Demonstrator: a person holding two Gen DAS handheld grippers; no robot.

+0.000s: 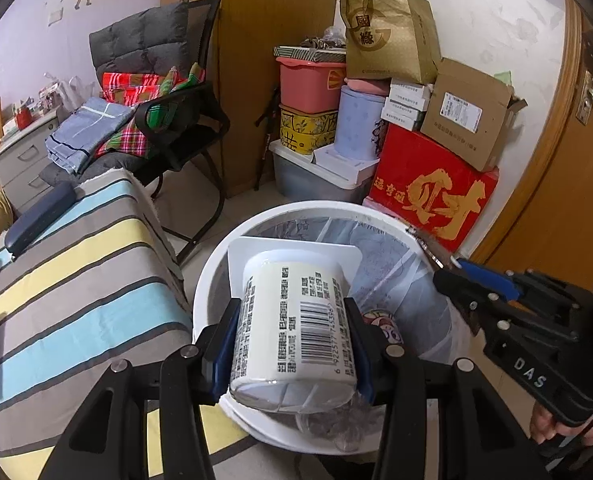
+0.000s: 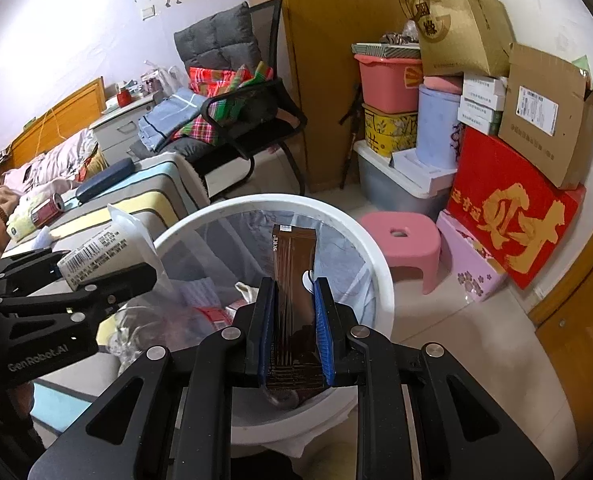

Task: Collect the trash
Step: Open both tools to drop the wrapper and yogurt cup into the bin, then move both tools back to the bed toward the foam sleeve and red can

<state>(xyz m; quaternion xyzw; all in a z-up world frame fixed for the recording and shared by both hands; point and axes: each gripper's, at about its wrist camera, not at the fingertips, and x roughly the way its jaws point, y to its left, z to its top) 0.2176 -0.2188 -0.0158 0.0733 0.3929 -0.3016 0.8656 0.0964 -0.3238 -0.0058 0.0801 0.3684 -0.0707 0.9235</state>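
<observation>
Taking the white round trash bin [image 1: 212, 280] as the landmark: to its left a bed edge carries a cover striped in grey, pale blue and yellow [image 1: 84, 256], soft woven cloth, with a dark blue oblong case [image 1: 40, 216] lying on it. Directly over the bin's mouth, the left gripper [image 1: 294, 344] clamps a white plastic yogurt cup [image 1: 296, 312] on its side between blue pads, barcode and dense small print facing up, square flange toward the far rim. The bin is lined with a thin translucent bag [image 2: 336, 256] holding crumpled wrappers. Right of the cup, the right gripper [image 2: 294, 332], marked "DAS" on its black body, pinches a glossy brown flat sachet [image 2: 294, 280] nearly closed, above the bin. Beyond the bin to the right stands a red carton [image 1: 428, 188] with large gold characters, a corrugated cardboard box [image 1: 468, 116] on top.
</observation>
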